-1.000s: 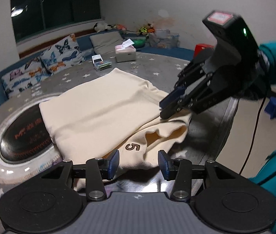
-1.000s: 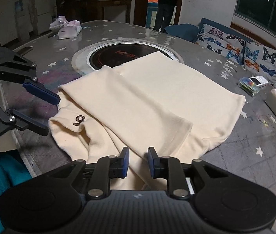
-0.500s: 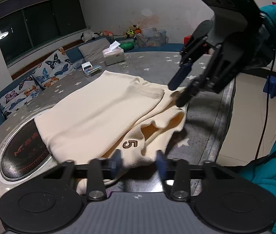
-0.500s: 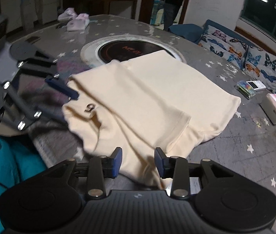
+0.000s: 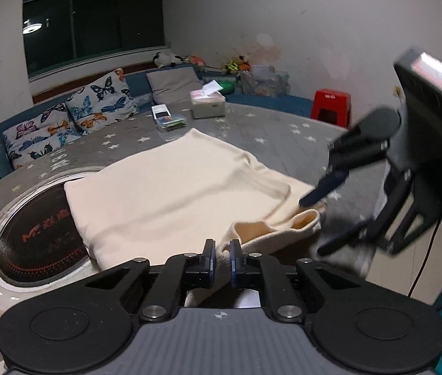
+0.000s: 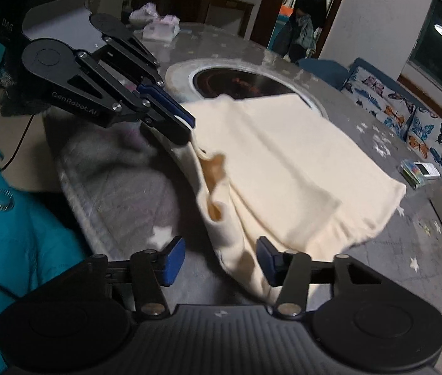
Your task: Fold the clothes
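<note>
A cream garment (image 5: 171,187) is seen on a grey, white-starred table (image 5: 283,131). Blue pads (image 6: 171,261) are carried on black grippers. Butterfly-printed cushions (image 5: 96,106) are found at 11 o'clock, a red stool (image 5: 330,106) at 2 o'clock, a teal sleeve (image 6: 17,218) alongside.

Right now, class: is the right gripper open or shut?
Open. The right gripper shows a wide gap between its blue pads, with the cream garment's near edge lying between them, not yet pinched.
</note>
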